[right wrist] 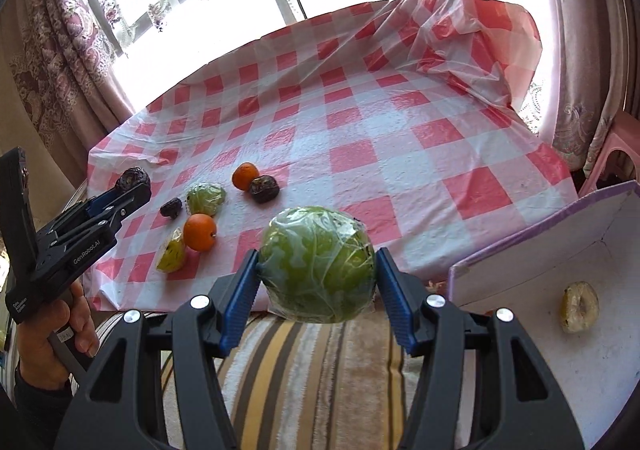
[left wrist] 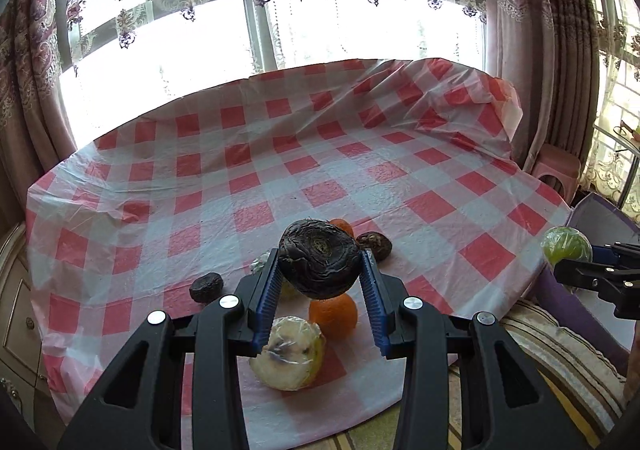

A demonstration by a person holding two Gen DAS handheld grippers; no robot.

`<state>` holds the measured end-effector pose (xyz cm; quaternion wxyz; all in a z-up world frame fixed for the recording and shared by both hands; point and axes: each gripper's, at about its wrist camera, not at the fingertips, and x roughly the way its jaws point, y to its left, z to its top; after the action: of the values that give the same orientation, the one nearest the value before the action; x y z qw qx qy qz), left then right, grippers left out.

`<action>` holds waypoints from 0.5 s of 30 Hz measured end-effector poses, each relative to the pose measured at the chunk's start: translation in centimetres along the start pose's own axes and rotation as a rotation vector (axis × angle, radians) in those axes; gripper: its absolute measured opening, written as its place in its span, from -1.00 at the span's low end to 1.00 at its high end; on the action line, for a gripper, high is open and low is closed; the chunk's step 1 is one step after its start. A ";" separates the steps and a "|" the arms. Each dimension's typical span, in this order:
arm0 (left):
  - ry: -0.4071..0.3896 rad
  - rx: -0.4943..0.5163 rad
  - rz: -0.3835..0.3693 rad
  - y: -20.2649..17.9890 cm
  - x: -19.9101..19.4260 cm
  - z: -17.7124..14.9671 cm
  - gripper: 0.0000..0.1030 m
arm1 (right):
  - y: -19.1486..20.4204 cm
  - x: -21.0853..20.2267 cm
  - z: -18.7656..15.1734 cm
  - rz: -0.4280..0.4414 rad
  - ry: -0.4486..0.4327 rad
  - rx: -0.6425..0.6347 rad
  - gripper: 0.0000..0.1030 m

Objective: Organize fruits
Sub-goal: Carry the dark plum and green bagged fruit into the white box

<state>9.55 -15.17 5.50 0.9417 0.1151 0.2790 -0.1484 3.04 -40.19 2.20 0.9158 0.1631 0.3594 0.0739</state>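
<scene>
Left gripper: pinching a dark wrinkled fruit
Right gripper: pinching a wrapped green fruit above the table edge

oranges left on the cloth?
2. One orange near the table's front edge beside a wrapped yellow piece; another orange farther back, touching a dark fruit.

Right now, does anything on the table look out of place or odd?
Yes: the checkered tablecloth is bunched up and creased at its far right corner instead of lying flat. The loose fruits sit upright and nothing looks spilled.
</scene>
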 end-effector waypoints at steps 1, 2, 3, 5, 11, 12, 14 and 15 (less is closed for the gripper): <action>0.000 0.011 -0.013 -0.7 0.1 0.2 -0.25 | -0.8 -0.4 0.1 -0.016 -0.007 0.008 0.14; 0.000 0.022 -0.027 -1.4 0.2 0.3 -0.25 | -1.6 -0.8 0.2 -0.032 -0.013 0.017 0.14; 0.002 0.032 -0.043 -2.1 0.3 0.4 -0.25 | -2.5 -1.2 0.3 -0.048 -0.021 0.026 0.14; 0.004 0.054 -0.072 -3.6 0.6 0.6 -0.25 | -4.2 -2.1 0.5 -0.082 -0.036 0.041 0.13; 0.014 0.121 -0.148 -7.8 1.4 1.1 -0.25 | -9.4 -4.8 1.1 -0.194 -0.079 0.087 0.13; 0.015 0.133 -0.160 -8.5 1.5 1.2 -0.25 | -10.3 -5.2 1.2 -0.214 -0.085 0.093 0.13; 0.018 0.157 -0.185 -10.0 1.7 1.4 -0.25 | -11.9 -5.9 1.4 -0.256 -0.097 0.102 0.13; 0.019 0.170 -0.197 -10.7 1.8 1.5 -0.25 | -12.8 -6.3 1.5 -0.277 -0.101 0.108 0.14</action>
<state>8.02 -25.95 4.25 0.9068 0.1679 0.2842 -0.2622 -0.29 -54.10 2.70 0.9241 0.1648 0.3353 -0.0808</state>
